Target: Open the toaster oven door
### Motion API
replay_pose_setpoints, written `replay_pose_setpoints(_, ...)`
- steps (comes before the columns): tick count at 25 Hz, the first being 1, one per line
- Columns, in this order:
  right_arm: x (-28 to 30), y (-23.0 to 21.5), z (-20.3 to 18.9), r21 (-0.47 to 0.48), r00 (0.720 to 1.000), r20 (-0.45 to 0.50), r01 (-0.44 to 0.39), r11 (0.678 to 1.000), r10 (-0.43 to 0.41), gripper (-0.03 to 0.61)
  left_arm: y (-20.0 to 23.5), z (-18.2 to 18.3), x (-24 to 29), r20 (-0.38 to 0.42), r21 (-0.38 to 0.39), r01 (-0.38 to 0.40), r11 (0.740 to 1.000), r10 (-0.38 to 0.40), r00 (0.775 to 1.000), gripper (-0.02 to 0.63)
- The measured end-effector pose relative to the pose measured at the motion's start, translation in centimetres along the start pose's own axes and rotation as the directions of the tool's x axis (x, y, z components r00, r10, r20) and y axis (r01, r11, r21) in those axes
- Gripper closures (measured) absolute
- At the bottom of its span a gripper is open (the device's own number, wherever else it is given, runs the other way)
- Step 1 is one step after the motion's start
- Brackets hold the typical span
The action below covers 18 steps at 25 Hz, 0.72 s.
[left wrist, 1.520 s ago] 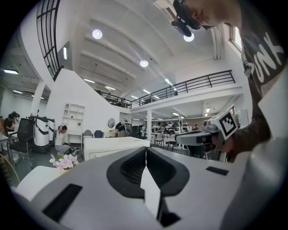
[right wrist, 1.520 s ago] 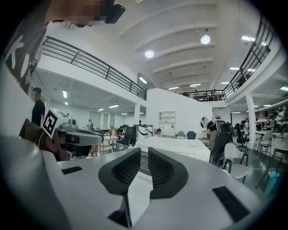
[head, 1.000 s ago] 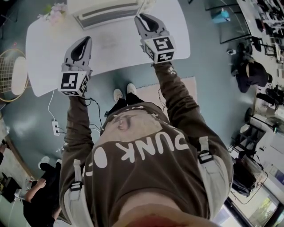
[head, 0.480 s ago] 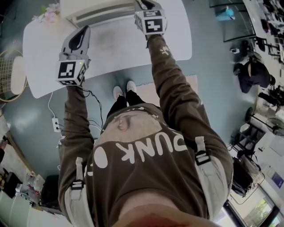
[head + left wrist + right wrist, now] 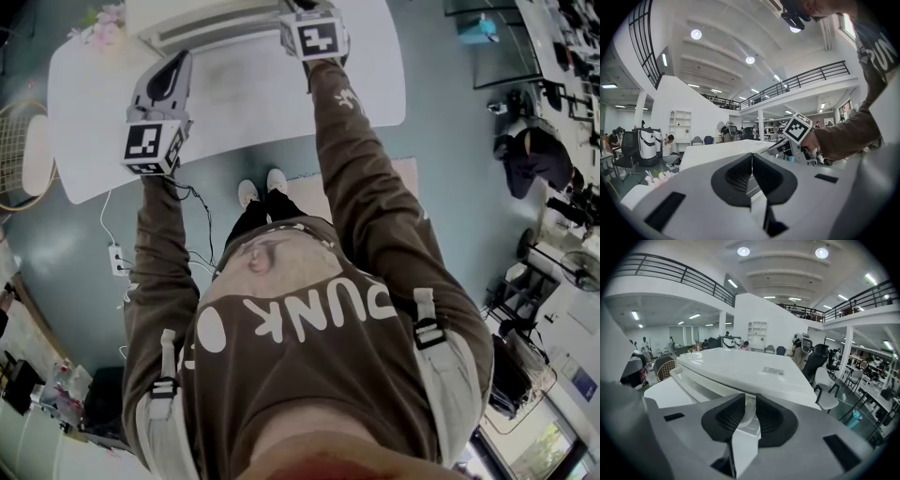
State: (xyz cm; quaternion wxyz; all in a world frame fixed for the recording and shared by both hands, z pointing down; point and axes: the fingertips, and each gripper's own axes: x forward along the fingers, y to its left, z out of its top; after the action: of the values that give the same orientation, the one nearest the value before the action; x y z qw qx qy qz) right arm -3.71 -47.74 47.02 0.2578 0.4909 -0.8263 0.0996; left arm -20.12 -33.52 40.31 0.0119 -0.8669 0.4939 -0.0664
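**White toaster oven, my right claw on its door handle**

White plastic fills the space ahead of my right claw [image 5: 750, 404]. The toaster oven [image 5: 740, 366] sits just beyond the jaws and to their left, on a white table [image 5: 253, 103]. The jaws are drawn nearly together, leaving only a narrow slot between the ribbed pads. The curved right end of the door handle [image 5: 691, 384] sits in that slot, and I judge the jaws are clamped on it. I think the grip is at the bar's end rather than its middle because my reach comes in at the oven's right front corner. It should be firm enough for pulling the door.

The oven's long axis runs away to the left of this claw. The handle bar lies parallel to it along the door's upper edge. The door faces back toward me and looks closed.

My left claw [image 5: 751, 161] hangs over bare table, well to the left of the right one. Its jaws are pressed fully together on nothing, and I judge it clear of the door's path.
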Motion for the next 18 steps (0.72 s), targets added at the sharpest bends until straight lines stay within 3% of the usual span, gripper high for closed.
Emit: replay_pose_setpoints(18,-4.9,2.7,-5.7,-0.137,0.997,0.059,0.049,0.989,-0.041,0.489,-1.9,-0.4,0.4,-0.011,-0.003,0.011,1.0,-0.011,1.0,0.609)
